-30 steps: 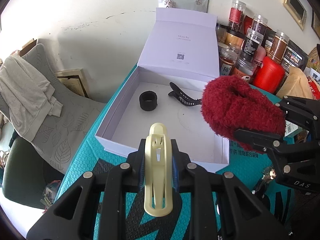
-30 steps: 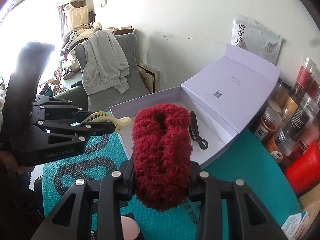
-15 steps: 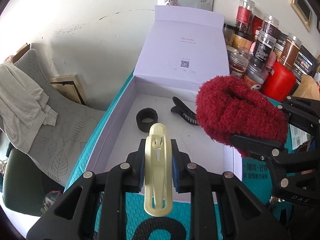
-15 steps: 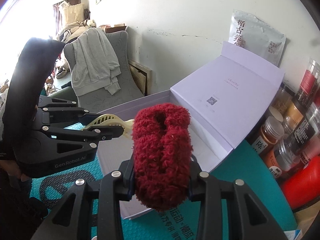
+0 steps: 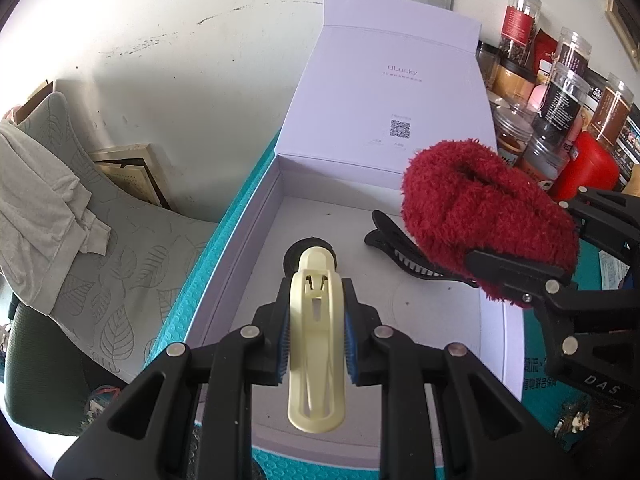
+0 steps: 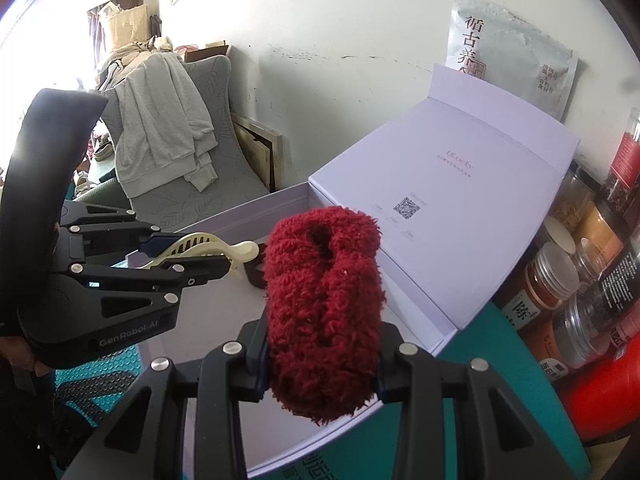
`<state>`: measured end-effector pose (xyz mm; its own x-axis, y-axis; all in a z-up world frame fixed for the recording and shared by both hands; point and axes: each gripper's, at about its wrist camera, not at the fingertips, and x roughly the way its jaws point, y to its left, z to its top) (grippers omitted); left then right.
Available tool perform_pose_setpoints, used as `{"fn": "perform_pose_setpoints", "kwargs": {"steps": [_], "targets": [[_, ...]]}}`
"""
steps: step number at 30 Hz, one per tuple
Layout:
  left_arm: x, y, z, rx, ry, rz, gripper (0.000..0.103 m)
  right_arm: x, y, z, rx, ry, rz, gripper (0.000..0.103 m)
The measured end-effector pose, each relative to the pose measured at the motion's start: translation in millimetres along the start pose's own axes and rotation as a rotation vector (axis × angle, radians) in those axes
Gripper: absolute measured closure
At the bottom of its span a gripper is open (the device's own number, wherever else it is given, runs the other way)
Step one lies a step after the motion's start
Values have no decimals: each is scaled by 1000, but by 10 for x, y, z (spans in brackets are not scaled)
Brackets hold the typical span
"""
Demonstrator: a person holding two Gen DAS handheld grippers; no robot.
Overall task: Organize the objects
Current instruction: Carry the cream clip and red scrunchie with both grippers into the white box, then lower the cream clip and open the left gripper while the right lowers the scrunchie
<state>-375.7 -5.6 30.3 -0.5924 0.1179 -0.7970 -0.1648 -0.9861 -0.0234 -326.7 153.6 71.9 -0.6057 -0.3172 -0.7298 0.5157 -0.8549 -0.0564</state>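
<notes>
Working left to right: a grey chair (image 5: 100, 264) draped with a pale garment (image 5: 36, 200) stands beside the teal mat (image 5: 196, 280); it plays no part. The left gripper (image 5: 316, 344) has its jaws clamped on a cream hair clip (image 5: 316, 344), and over the last second it has advanced from short of the white box (image 5: 248, 248) to a position over the box floor, the clip's tip now covering the black hair tie (image 5: 294, 250) lying inside. A black claw clip (image 5: 404, 252) also rests on the box floor, partly behind the red fluffy scrunchie (image 5: 480, 220). The right gripper (image 6: 324, 356) has its jaws closed on that scrunchie and has likewise come forward, now over the box's right portion. Jars (image 5: 560, 92) line the wall further right. Judgement: both items are positioned for release; deposit appears imminent, and the cream clip risks landing on the hair tie.
</notes>
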Motion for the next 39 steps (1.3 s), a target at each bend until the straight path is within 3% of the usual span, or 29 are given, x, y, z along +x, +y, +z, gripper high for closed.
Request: {"fn": "perform_pose_setpoints", "kwargs": {"steps": [5, 18, 20, 29, 35, 39], "targets": [[215, -33, 48, 22, 22, -13, 83, 151, -66, -1, 32, -10, 3, 66], [576, -147, -12, 61, 70, -12, 83, 558, -161, -131, 47, 102, -10, 63], [657, -154, -39, 58, 103, -41, 83, 547, -126, -144, 36, 103, -20, 62], [805, -160, -88, 23, 138, -18, 82, 566, -186, -153, 44, 124, -56, 46], [794, -130, -96, 8, 152, 2, 73, 547, -209, -138, 33, 130, -71, 43], [738, -123, -92, 2, 150, -1, 73, 515, -210, -125, 33, 130, -76, 42]]}}
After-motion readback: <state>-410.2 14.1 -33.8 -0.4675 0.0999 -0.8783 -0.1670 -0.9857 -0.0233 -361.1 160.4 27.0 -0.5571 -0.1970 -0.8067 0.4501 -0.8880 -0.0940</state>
